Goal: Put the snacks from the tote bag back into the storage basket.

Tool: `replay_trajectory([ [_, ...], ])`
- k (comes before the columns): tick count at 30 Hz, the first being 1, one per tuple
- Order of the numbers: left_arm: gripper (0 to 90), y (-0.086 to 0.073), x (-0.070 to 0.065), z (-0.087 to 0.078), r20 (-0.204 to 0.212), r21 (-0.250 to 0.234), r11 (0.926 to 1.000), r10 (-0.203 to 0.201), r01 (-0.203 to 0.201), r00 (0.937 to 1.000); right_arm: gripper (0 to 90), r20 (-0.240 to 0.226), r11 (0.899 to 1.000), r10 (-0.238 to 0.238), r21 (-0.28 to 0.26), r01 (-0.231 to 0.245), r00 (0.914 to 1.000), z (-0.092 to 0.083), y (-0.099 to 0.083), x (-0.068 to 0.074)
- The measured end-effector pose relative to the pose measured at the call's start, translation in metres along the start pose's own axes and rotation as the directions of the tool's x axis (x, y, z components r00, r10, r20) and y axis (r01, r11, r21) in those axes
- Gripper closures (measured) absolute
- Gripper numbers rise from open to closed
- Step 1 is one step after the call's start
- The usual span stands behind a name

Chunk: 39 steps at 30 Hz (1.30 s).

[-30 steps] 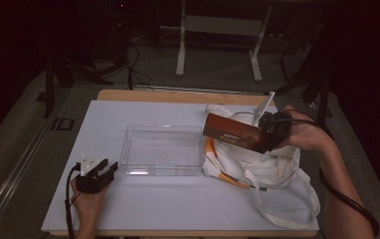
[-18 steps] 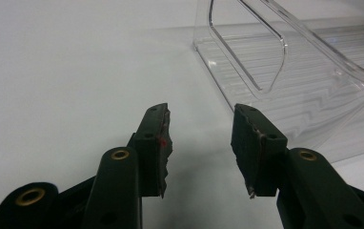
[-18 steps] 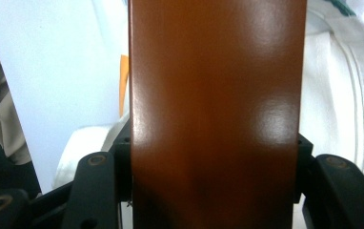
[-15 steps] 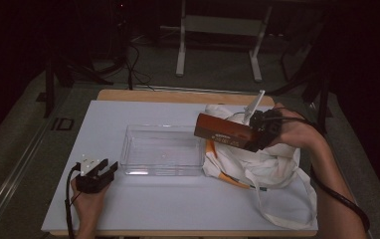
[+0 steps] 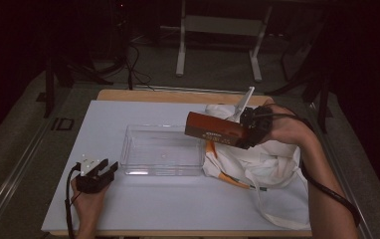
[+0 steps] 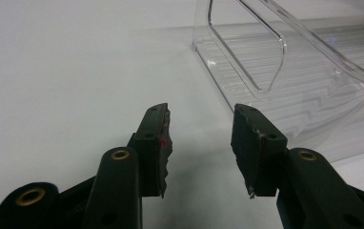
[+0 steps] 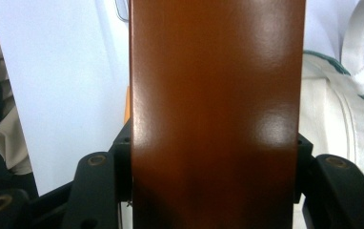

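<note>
Carried leftward off the white bag [image 5: 262, 154], the brown box [image 5: 214, 130] now hangs clamped in the right claw [image 5: 247, 130] over the clear tray's [image 5: 143, 162] right edge, seemingly for dropping in, while the left claw [image 5: 97, 174] rests open on the surface [image 5: 178, 204].

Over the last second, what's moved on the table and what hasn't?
The right gripper, shut on the brown box, has carried it left, from over the white bag toward the clear tray. The left gripper has stayed open and resting beside the tray; tray and bag unchanged.
</note>
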<state>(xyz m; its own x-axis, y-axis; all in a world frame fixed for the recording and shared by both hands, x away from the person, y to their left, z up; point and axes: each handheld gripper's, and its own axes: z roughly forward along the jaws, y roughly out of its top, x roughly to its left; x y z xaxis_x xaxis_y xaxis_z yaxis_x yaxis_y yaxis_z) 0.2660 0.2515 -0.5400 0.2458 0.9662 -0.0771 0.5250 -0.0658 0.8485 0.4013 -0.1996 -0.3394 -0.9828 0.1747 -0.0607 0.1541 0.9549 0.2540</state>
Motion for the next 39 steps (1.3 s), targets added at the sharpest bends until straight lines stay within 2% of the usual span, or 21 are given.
replay_trajectory([
  [30,57.7,0.0,0.0,0.0,0.003,-0.004,1.0,0.003,-0.003,1.0,43.4,-0.03,0.998,-0.066,0.017,0.067,0.9974,0.026,0.036,0.004],
  [39,57.7,0.0,0.0,0.0,0.003,-0.004,1.0,0.002,-0.002,1.0,43.4,-0.036,0.997,-0.08,0.015,0.081,0.9961,0.029,0.044,0.006],
])
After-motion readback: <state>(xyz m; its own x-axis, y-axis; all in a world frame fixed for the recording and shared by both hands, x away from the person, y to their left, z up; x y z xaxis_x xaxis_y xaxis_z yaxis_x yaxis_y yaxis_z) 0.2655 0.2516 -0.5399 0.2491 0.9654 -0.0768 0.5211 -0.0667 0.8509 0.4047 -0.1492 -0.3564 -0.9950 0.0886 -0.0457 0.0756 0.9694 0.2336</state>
